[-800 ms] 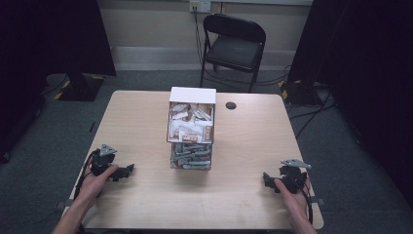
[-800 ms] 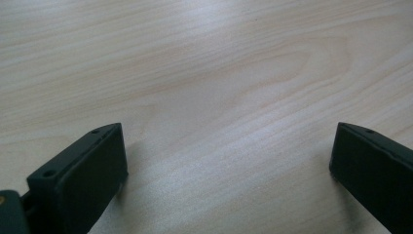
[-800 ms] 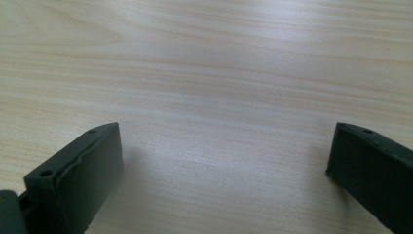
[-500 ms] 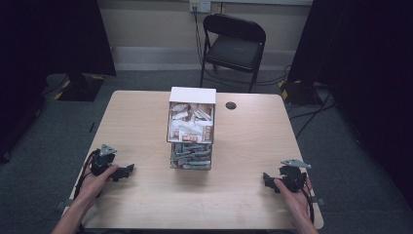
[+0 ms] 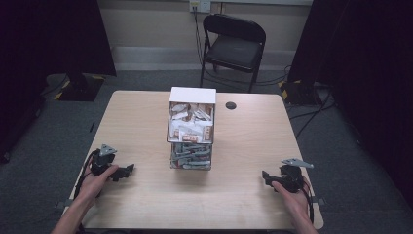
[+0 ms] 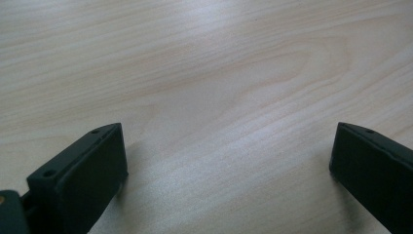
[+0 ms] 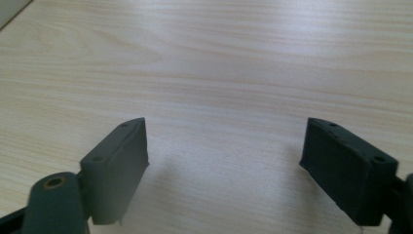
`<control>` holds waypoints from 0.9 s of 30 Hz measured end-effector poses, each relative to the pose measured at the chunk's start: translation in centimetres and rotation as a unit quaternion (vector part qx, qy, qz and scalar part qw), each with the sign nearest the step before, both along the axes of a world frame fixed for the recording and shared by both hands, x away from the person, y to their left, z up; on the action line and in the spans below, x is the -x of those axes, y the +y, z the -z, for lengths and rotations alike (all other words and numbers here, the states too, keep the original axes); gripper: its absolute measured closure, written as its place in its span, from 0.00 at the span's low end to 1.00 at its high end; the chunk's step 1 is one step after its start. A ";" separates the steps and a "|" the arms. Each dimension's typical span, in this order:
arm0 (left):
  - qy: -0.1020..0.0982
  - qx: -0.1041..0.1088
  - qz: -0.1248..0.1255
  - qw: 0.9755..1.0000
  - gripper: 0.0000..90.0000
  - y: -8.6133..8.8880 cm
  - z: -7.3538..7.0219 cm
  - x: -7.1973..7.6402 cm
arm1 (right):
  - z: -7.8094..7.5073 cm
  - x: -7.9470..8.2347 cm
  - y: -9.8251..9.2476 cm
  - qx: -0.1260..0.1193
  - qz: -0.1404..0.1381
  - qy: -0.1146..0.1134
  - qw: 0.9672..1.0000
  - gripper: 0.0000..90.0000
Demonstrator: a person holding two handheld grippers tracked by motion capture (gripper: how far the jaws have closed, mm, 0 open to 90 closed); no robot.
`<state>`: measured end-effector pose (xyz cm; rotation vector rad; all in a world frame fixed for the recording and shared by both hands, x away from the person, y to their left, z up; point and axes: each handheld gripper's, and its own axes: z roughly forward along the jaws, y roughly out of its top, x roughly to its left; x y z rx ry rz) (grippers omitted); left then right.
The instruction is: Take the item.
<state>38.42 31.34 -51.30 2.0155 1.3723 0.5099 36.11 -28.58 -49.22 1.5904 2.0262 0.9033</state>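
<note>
With both the left gripper [image 5: 127, 170] and right gripper [image 5: 266, 176] resting wide-jawed and empty on the table [image 5: 141, 122], either should probably approach the two-tier packet box [image 5: 191, 127] ahead squarely.

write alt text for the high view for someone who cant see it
A person rests an open gripper in each hand on a wooden table, left gripper and right gripper flanking a central packet-filled white box atop a clear container; a black folding chair stands behind.
</note>
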 end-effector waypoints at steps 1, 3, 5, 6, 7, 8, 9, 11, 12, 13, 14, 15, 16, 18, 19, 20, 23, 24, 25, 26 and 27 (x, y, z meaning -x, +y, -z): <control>0.000 0.000 0.000 1.000 0.00 0.0 0.0 0.0 | -0.1 0.0 0.1 -0.001 -0.003 -0.002 1.000 0.20; 0.000 0.000 0.000 1.000 0.00 0.0 0.0 0.0 | -0.2 0.2 0.3 -0.004 -0.016 -0.005 1.000 0.22; 0.000 0.000 0.000 1.000 0.00 0.0 0.0 0.0 | -0.3 0.2 0.5 -0.014 -0.026 -0.007 1.000 0.23; 0.000 0.000 0.000 1.000 0.00 0.0 0.0 0.0 | -0.4 0.3 0.6 -0.019 -0.031 -0.007 0.999 0.25; 0.000 0.000 0.000 1.000 0.00 0.0 0.0 0.0 | -0.5 0.4 0.7 -0.023 -0.037 -0.009 0.999 0.25; 0.000 0.000 0.000 1.000 0.00 0.0 0.0 0.0 | -0.5 0.4 0.8 -0.025 -0.041 -0.009 0.999 0.27; 0.000 0.000 0.000 1.000 0.00 0.0 0.0 0.0 | -0.6 0.4 1.0 -0.030 -0.049 -0.008 0.998 0.29; 0.000 0.000 0.000 1.000 0.00 0.0 0.0 0.0 | -0.7 0.5 1.2 -0.037 -0.058 -0.009 0.998 0.34; 0.000 0.000 0.000 1.000 0.00 0.0 0.0 0.0 | -0.8 0.5 1.3 -0.039 -0.061 -0.012 0.997 0.34; 0.000 0.000 0.000 1.000 0.00 0.0 0.0 0.0 | -0.9 0.5 1.4 -0.041 -0.065 -0.016 0.997 0.35; 0.000 0.000 0.000 1.000 0.00 0.0 0.0 0.0 | -1.1 0.6 1.6 -0.044 -0.072 -0.019 0.996 0.38; 0.000 0.000 0.000 1.000 0.00 0.0 0.0 0.0 | -1.1 0.6 1.6 -0.044 -0.072 -0.019 0.996 0.38; 0.000 0.000 0.000 1.000 0.00 0.0 0.0 0.0 | -1.1 0.6 1.7 -0.045 -0.076 -0.018 0.996 0.38; 0.000 0.000 0.000 1.000 0.00 0.0 0.0 0.0 | -1.2 0.6 1.8 -0.050 -0.080 -0.013 0.995 0.39; 0.000 0.000 0.000 1.000 0.00 0.0 0.0 0.0 | -1.2 0.6 1.8 -0.051 -0.080 -0.010 0.995 0.40; 0.000 0.000 0.000 1.000 0.00 0.0 0.0 0.0 | -1.2 0.6 1.9 -0.055 -0.083 -0.006 0.995 0.42; 0.000 0.000 0.000 1.000 0.00 0.0 0.0 0.0 | -1.4 0.6 2.0 -0.067 -0.091 0.006 0.994 0.45; 0.000 0.000 0.000 1.000 0.00 0.0 0.0 0.0 | -1.4 0.7 2.1 -0.070 -0.093 0.007 0.993 0.46; 0.000 0.000 0.000 1.000 0.00 0.0 0.0 0.0 | -1.6 0.7 2.2 -0.072 -0.097 0.008 0.993 0.47; 0.000 0.000 0.000 1.000 0.00 0.0 0.0 0.0 | -1.6 0.7 2.3 -0.077 -0.101 0.009 0.992 0.47; 0.000 0.000 0.000 1.000 0.00 0.0 0.0 0.0 | -1.7 0.8 2.5 -0.084 -0.106 0.009 0.991 0.48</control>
